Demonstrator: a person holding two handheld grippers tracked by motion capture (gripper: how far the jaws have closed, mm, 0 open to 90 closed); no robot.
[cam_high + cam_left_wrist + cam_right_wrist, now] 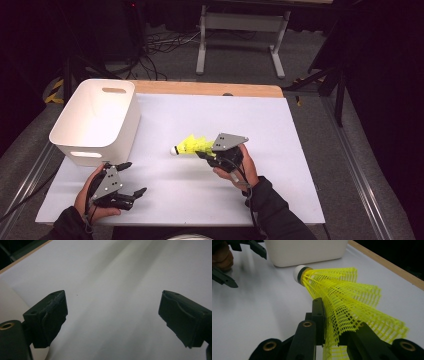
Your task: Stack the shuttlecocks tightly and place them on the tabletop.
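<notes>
Fingers (319, 315) of the right gripper (207, 156) pinch the yellow shuttlecock's (192, 146) skirt above the table (280, 150); pickup looks done, the white bin (100, 117) unreached; left gripper (131, 177) gapes, idle.

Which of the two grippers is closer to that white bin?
The left. The left gripper sits open just in front of the white bin, near its front corner. The right gripper is farther off toward the table's middle, shut on the yellow shuttlecock.
</notes>
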